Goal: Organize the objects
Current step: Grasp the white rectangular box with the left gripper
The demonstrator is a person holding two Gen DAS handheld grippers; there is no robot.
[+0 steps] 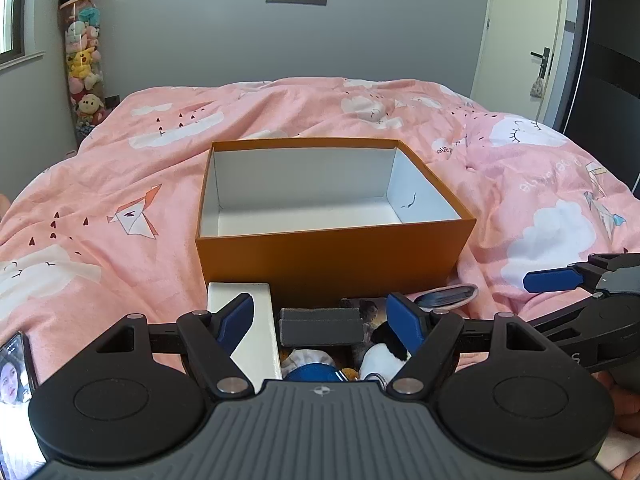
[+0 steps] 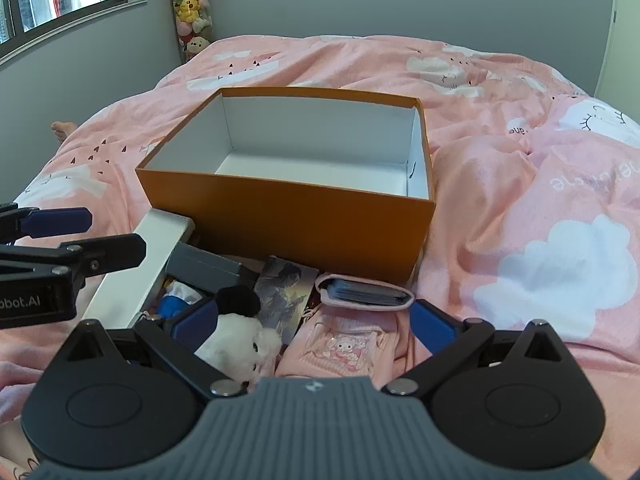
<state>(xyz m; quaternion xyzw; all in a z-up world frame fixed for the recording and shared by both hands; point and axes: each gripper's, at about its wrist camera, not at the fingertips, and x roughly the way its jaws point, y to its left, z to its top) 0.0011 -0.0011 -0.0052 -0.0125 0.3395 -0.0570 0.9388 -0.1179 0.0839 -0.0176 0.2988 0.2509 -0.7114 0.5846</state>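
My left gripper and right gripper both gape wide, grasping nothing. The orange box sits on the bed ahead; the grey case lies between my left jaws, untouched.

A bed is covered by a pink quilt printed with white clouds. At its middle an open orange box is set, white inside. Just near of the box, a white bar, a grey case, a picture card, a plush toy and a pink pouch are laid close together. A phone is seen at the near left.
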